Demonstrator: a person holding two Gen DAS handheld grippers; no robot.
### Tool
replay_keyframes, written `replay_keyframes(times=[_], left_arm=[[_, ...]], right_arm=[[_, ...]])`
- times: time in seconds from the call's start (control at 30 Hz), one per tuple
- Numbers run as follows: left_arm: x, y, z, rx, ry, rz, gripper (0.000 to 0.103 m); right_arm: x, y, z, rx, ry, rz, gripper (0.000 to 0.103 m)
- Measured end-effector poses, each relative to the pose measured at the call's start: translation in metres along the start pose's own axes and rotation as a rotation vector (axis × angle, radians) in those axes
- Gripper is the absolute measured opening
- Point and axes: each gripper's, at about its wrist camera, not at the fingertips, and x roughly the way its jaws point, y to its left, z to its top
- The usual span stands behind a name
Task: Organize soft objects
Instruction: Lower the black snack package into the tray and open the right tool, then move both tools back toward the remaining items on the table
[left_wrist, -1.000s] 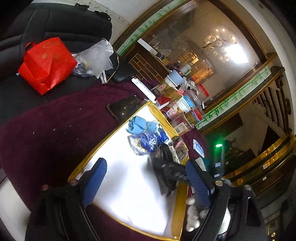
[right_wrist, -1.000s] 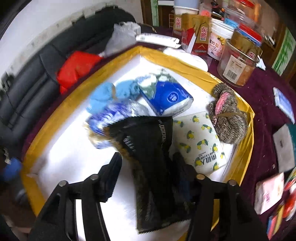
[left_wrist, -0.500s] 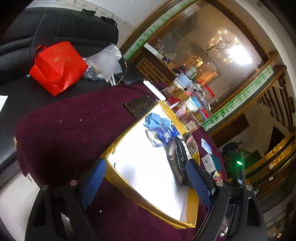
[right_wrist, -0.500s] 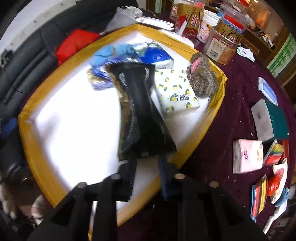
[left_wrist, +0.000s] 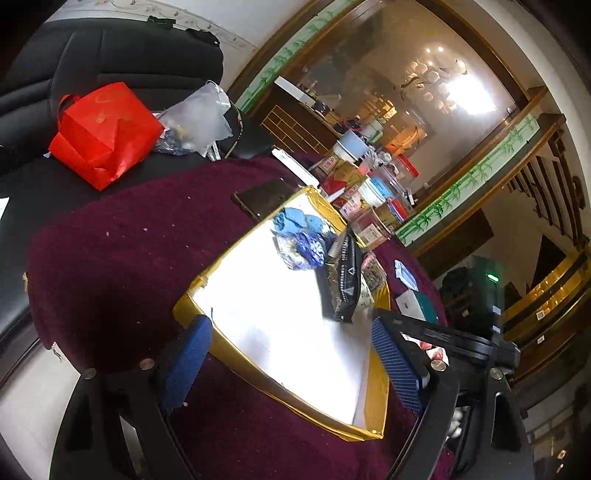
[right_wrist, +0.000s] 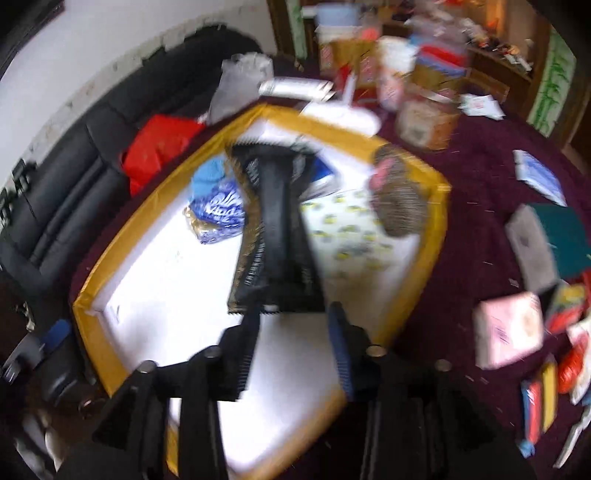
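1. Having just been opening, the right tongs (right_wrist: 291, 347) are spread, nothing between them.
2. The black pouch (right_wrist: 275, 236) is left just ahead, in the yellow-rimmed tray (right_wrist: 437, 236).
3. The left tongs (left_wrist: 291, 363) are held wide and empty over the tray's near edge.
4. That pouch is judged placed.

We see a long black pouch (right_wrist: 277, 229) lying flat in the gold-rimmed tray (right_wrist: 439, 206), beside a blue packet (right_wrist: 218, 212), lemon-print tissues (right_wrist: 354, 229) and a knitted bundle (right_wrist: 400, 199).
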Motion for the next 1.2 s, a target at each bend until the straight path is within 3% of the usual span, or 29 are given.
replay_keyframes(times=[0.2, 0.37, 0.5, 0.7, 0.97, 1.1, 1.2], left_arm=[[0.003, -0.013, -0.009, 0.014, 0.025, -0.007, 0.091], [0.002, -0.043, -0.023, 0.082, 0.047, -0.022, 0.091], [0.007, -0.078, -0.040, 0.166, 0.088, -0.047, 0.091], [0.032, -0.139, -0.070, 0.294, 0.211, -0.098, 0.090], [0.057, -0.196, -0.129, 0.459, 0.358, -0.116, 0.090], [0.066, -0.199, -0.133, 0.451, 0.384, -0.073, 0.090], [0.069, -0.201, -0.134, 0.466, 0.376, -0.045, 0.090]], right_arm=[[-0.064, -0.064, -0.042, 0.126, -0.126, -0.025, 0.055], [-0.109, -0.133, -0.095, 0.263, -0.217, -0.091, 0.064], [-0.133, -0.188, -0.148, 0.388, -0.250, -0.140, 0.064], [-0.150, -0.243, -0.209, 0.522, -0.256, -0.181, 0.064], [-0.144, -0.279, -0.237, 0.599, -0.289, -0.151, 0.065], [-0.129, -0.278, -0.232, 0.589, -0.273, -0.111, 0.065], [-0.116, -0.264, -0.219, 0.552, -0.260, -0.030, 0.067]])
